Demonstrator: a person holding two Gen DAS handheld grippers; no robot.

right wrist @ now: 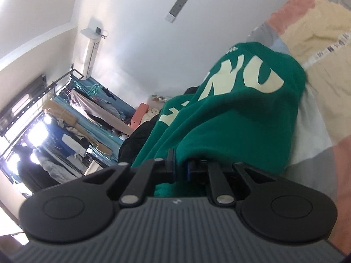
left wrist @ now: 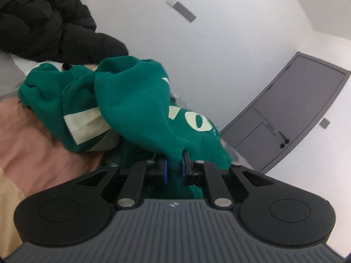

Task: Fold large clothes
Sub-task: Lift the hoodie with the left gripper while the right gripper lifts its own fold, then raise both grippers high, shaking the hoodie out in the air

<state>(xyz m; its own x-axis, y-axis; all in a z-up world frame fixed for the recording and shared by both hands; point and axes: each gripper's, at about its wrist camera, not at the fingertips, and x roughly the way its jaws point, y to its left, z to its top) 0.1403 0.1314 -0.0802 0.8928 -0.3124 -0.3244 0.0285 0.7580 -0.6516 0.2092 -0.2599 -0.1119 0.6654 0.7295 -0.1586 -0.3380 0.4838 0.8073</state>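
Both tools grip one garment, a green sweatshirt (left wrist: 131,100), lifted partly clear of a bed (left wrist: 33,135) whose patchwork cover shows pink, cream and grey panels. The left tool (left wrist: 174,166) is closed on a gathered fold of the green cloth, which bunches between its blue pads (left wrist: 165,172) and passes down behind them. The right tool (right wrist: 180,168) is likewise closed on a thick edge of the same sweatshirt (right wrist: 230,118), with cloth draped over its right finger. The step in hand appears to be spreading the garment before folding, and it is best done by drawing the two tools apart along a common line until the cloth between them hangs taut, then lowering it flat onto the bed with the printed side kept facing one way. Uneven height between the tools would likely leave a twist, and the thick bunch in the left tool suggests more than one layer is caught, which may need a regrip. The sweatshirt is heavy fleece, deep green, with large cream letters across one face and a cream band (left wrist: 87,122) on a crumpled part to the left. A black padded jacket (left wrist: 43,22) lies on the far left of the bed, just behind the sweatshirt.
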